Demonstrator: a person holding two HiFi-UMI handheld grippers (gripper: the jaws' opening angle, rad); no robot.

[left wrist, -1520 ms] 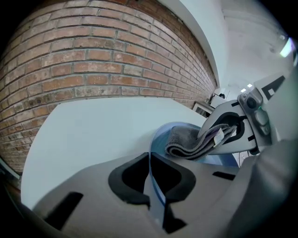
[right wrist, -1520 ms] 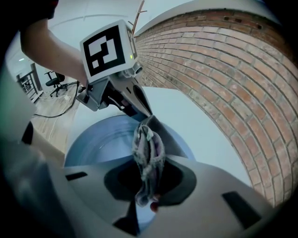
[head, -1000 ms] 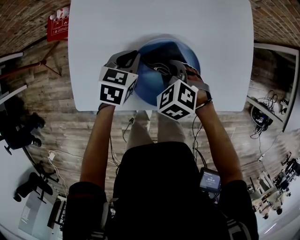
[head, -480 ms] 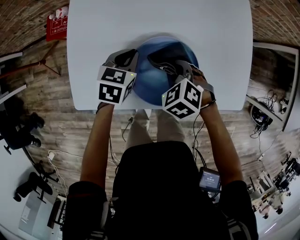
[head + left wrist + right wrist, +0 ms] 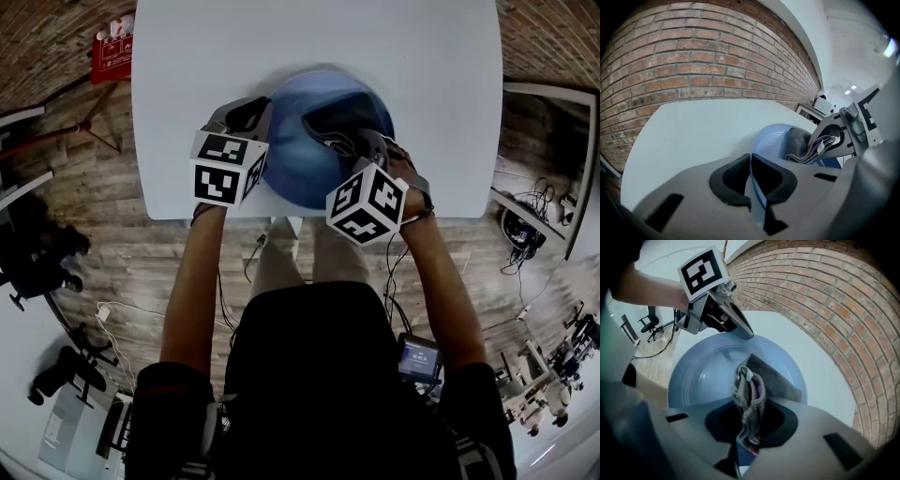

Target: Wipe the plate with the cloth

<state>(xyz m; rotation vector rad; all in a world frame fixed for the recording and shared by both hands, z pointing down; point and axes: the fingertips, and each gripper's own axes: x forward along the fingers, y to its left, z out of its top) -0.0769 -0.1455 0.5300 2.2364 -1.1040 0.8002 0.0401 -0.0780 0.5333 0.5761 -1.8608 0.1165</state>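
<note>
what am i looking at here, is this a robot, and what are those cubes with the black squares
No robot: a person holds a hand tool with a two-jaw claw in each hand. The marked cubes are part of those tools. One picture comes from a camera on the person's head, looking steeply down. The other two come from cameras riding on the tools, looking along their jaws. On the white table lies a blue plate. The left claw is shut on the plate's rim. The right claw holds a grey cloth over the plate.
</note>
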